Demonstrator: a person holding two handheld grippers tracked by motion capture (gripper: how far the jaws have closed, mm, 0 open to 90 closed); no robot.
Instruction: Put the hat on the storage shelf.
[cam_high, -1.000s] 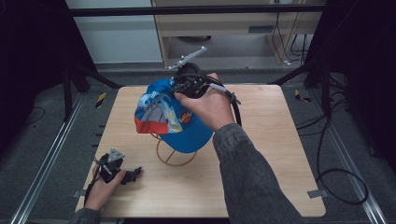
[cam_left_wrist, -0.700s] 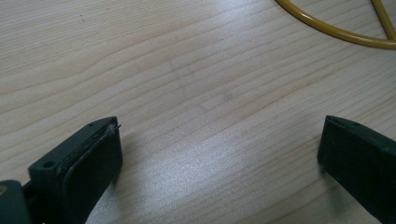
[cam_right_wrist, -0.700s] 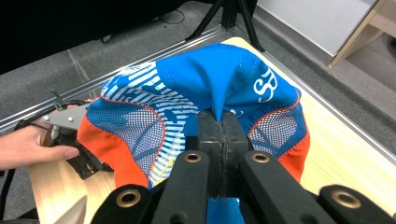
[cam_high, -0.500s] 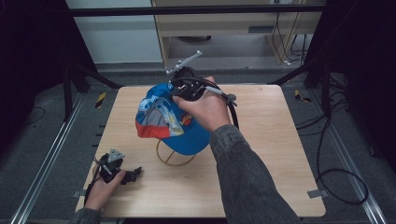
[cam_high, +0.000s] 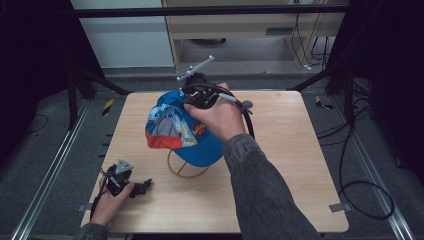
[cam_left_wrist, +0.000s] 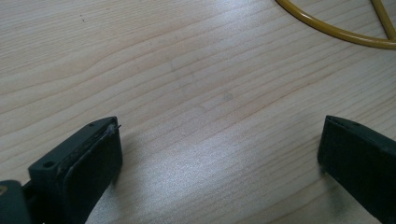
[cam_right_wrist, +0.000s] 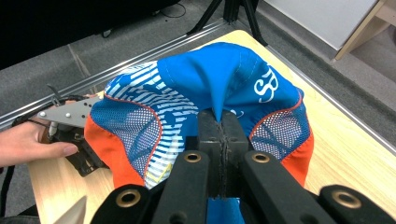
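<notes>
We held the right gripper (cam_right_wrist: 219, 140) with its jaws pressed together on a pinch of blue fabric at the crown of the cap (cam_high: 192, 131), and that fold rose to a peak just above the pads in the right gripper view. The cap, blue with a striped panel and orange mesh trim, hung over the middle of the bench (cam_high: 295, 190), above a yellow wire stand (cam_high: 186, 171) whose ring base rested on the wood. From the high view we could not tell whether the cap touched the stand's top or hung just clear of it.

Our left gripper (cam_high: 131, 186) lay on the bench near the front left corner with the left hand (cam_high: 107, 202) around it. Its jaws were spread wide on bare wood with nothing between them, and a curve of the yellow ring showed at the top right corner of the left gripper view.

We judged the main risk to be the thin grip: only a small fold was caught, so a quick swing could pull the fabric free and drop the cap. The stand looked light, and if the cap's rim or mesh snagged on it, the wire might tip or drag across the bench.
</notes>
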